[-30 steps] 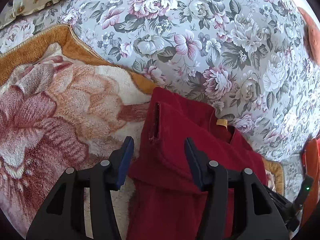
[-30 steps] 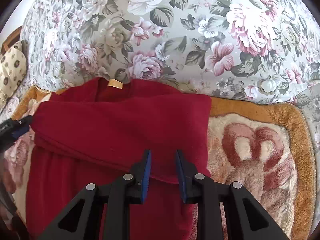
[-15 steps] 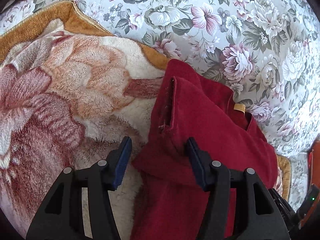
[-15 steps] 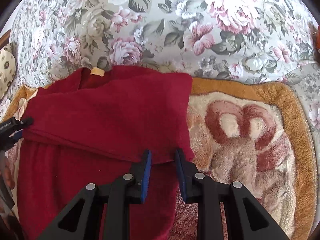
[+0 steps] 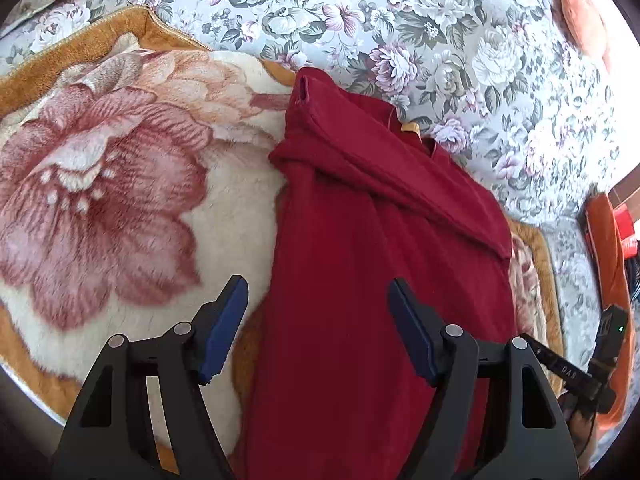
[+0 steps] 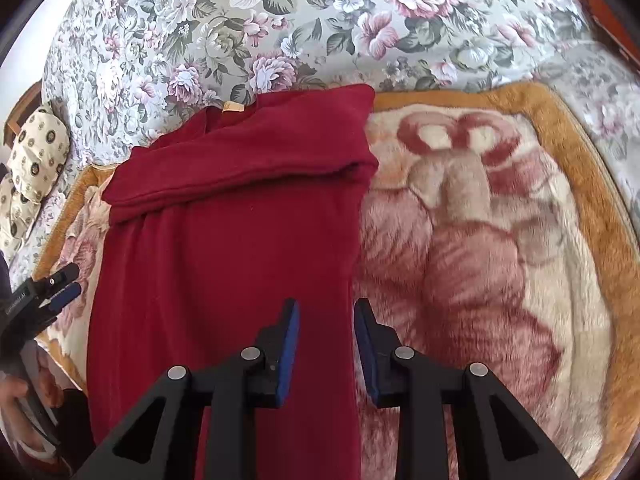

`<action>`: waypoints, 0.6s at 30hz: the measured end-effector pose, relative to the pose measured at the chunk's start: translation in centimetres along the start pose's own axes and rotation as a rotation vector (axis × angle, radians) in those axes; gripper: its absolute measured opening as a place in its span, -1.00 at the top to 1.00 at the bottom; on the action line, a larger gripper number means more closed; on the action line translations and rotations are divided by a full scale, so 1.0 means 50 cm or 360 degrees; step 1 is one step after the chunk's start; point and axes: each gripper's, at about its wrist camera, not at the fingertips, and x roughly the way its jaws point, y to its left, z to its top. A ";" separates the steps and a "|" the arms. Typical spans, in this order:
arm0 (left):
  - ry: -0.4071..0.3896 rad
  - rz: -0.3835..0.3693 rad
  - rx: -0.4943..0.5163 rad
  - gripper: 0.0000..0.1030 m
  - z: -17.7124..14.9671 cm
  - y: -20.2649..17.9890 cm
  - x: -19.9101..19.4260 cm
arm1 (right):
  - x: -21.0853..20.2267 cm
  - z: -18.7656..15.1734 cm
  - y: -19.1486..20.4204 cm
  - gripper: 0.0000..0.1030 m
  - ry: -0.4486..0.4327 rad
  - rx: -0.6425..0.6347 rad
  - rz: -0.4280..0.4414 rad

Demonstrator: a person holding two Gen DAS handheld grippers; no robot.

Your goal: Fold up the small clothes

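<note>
The red garment (image 5: 360,264) lies lengthwise on the plush rose blanket (image 5: 120,184), its top band folded over, a small tan neck label (image 6: 233,107) at the collar, too small to read. Left claw (image 5: 318,320) has just been opening and stands wide apart, nothing pinched. Right claw (image 6: 325,344) has just been opening too, over the garment's right edge, gripping nothing. Open blanket on both sides; floral bedspread (image 6: 280,20) beyond.

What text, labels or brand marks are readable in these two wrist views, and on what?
"DAS": white letters on the black right gripper body, seen in the left wrist view; possibly part of a longer word.
White lettering on the black left gripper body: too small to read.
Small tan tag at the dark red fleece garment collar: no legible print.
</note>
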 end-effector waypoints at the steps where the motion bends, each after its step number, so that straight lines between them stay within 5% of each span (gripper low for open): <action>1: 0.0005 0.0020 0.0016 -0.41 -0.018 0.005 -0.007 | -0.003 -0.012 -0.007 0.44 0.0002 0.0018 0.0010; 6: 0.0112 0.0066 -0.0030 -0.41 -0.079 0.043 0.014 | 0.021 -0.032 -0.020 0.44 -0.0013 0.0064 0.0054; 10: 0.0069 0.0123 0.0077 -0.41 -0.096 0.029 0.009 | 0.048 -0.008 -0.019 0.54 -0.0107 0.0078 0.0100; 12: 0.0065 0.0134 0.0110 -0.41 -0.102 0.027 0.009 | 0.040 -0.003 -0.009 0.87 -0.0136 0.0030 0.0065; 15: 0.0036 0.0130 0.0128 -0.41 -0.111 0.031 0.010 | 0.014 -0.005 -0.012 0.87 -0.0224 -0.0009 -0.0094; 18: 0.0031 0.0157 0.0161 -0.42 -0.114 0.027 0.011 | 0.033 -0.006 -0.041 1.00 -0.0162 0.0047 -0.0229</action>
